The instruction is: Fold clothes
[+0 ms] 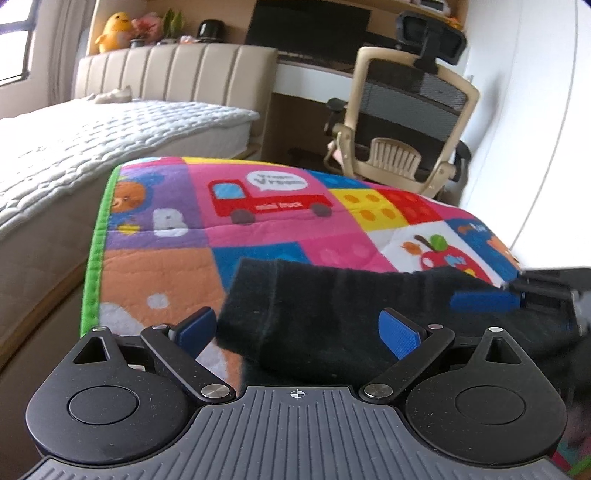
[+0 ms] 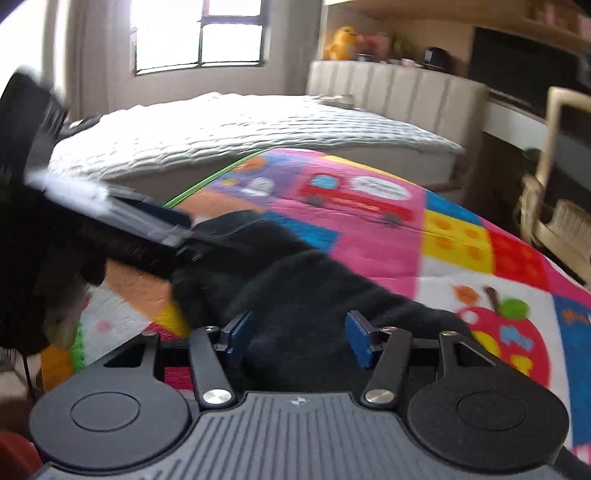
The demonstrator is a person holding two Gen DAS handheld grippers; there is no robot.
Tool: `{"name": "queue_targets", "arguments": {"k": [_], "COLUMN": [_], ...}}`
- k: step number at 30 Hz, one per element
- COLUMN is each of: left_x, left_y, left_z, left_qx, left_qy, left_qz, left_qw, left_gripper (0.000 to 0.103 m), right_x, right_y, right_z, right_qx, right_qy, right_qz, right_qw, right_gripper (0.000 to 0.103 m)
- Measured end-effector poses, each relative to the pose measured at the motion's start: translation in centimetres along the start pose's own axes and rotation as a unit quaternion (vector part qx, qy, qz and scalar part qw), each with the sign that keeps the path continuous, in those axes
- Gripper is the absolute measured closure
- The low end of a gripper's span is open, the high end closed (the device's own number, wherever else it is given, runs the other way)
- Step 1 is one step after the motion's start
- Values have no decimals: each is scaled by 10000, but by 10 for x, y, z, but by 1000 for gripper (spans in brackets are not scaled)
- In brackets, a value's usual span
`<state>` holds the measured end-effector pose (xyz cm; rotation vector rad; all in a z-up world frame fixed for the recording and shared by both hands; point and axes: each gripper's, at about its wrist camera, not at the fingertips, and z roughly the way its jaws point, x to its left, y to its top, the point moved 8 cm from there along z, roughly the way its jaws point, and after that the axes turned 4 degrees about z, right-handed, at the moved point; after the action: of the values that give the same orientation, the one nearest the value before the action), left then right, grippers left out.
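both claws gape wide, left claw, right claw; black garment lies between.

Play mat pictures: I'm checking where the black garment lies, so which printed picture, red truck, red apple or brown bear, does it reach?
The red apple: the black garment's tip touches it.

White quilted bed, beige padded headboard, mesh office chair at desk, bright window

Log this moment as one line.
left gripper: open, over black garment | right gripper: open, over garment | garment on mat | fold not started
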<state>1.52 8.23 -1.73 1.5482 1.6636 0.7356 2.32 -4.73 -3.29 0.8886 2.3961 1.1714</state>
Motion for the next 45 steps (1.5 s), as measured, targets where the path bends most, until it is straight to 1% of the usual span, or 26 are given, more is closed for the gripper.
{"name": "queue_targets", "arguments": {"k": [2, 5, 6, 7, 8, 10, 12, 14, 18, 21, 26, 30, 32, 34, 38, 39, 40, 41, 42, 43, 44, 45], "left_x": [5, 12, 13, 14, 14, 13, 11, 7, -1, -6, -19, -29, -32, -35, -38, -36, -33, -28, -19, -9, 2, 12], "left_y": [2, 2, 1, 0, -1, -2, -4, -5, -5, -5, -7, -10, -11, -8, -1, 0, 0, 1, 1, 1, 2, 3], "left_z": [-3, -7, -8, -8, -8, -8, -9, -10, -14, -16, -16, -11, -6, 1, 14, 14, 12, 10, 7, 4, 2, 1], "left_qx": [-40, -65, -63, -61, -58, -62, -79, -108, -194, -248, -349, -479, -465, -409, -259, -248, -234, -213, -179, -138, -94, -71], "left_qy": [18, 95, 120, 131, 131, 119, 68, -13, -100, -147, -150, 27, 147, 196, 273, 303, 297, 278, 245, 238, 262, 303], "left_qz": [-80, -153, -165, -178, -189, -208, -211, -188, -4, 123, 560, 1155, 1469, 1672, 1923, 1909, 1839, 1720, 1475, 1161, 859, 569], "left_qw": [10000, 9998, 9998, 9997, 9997, 9997, 9997, 9998, 9998, 9995, 9977, 9921, 9879, 9849, 9806, 9808, 9822, 9845, 9886, 9929, 9959, 9979], "left_gripper": [5, 5, 5, 5, 5, 5, 5, 5, 4, 4, 4, 4, 4, 4, 4, 4, 4, 4, 4, 4, 4, 4], "right_x": [11, 20, 20, 19, 18, 12, 3, -12, -39, -56, -75, -82, -81, -82, -82, -81, -75, -65, -55, -44, -35, -25], "right_y": [-2, -5, -5, -4, -1, 6, 14, 20, 28, 30, 29, 25, 23, 19, 12, 11, 13, 14, 14, 15, 14, 13], "right_z": [9, 22, 25, 24, 23, 20, 16, 11, -2, -8, -18, -23, -25, -24, -24, -26, -30, -34, -34, -33, -26, -19], "right_qx": [74, 195, 205, 180, 179, 186, 179, 174, 119, 37, -65, -134, -159, -159, -139, -153, -230, -292, -280, -266, -237, -208], "right_qy": [93, 87, 55, 39, 38, 37, 2, -40, -12, -143, -318, -298, -256, -223, -273, -306, -343, -368, -304, -242, -197, -151], "right_qz": [-120, -251, -273, -274, -257, -57, 186, 529, 1246, 1522, 1763, 1905, 1942, 1998, 2011, 1960, 1751, 1452, 1212, 974, 780, 586], "right_qw": [9999, 9995, 9994, 9995, 9995, 9998, 9997, 9984, 9921, 9882, 9838, 9811, 9805, 9795, 9791, 9800, 9837, 9883, 9918, 9946, 9965, 9980], "right_gripper": [41, 41, 44, 59, 77, 92, 95, 95, 95, 96, 96, 96, 96, 96, 94, 94, 94, 91, 88, 79, 72, 71]}}
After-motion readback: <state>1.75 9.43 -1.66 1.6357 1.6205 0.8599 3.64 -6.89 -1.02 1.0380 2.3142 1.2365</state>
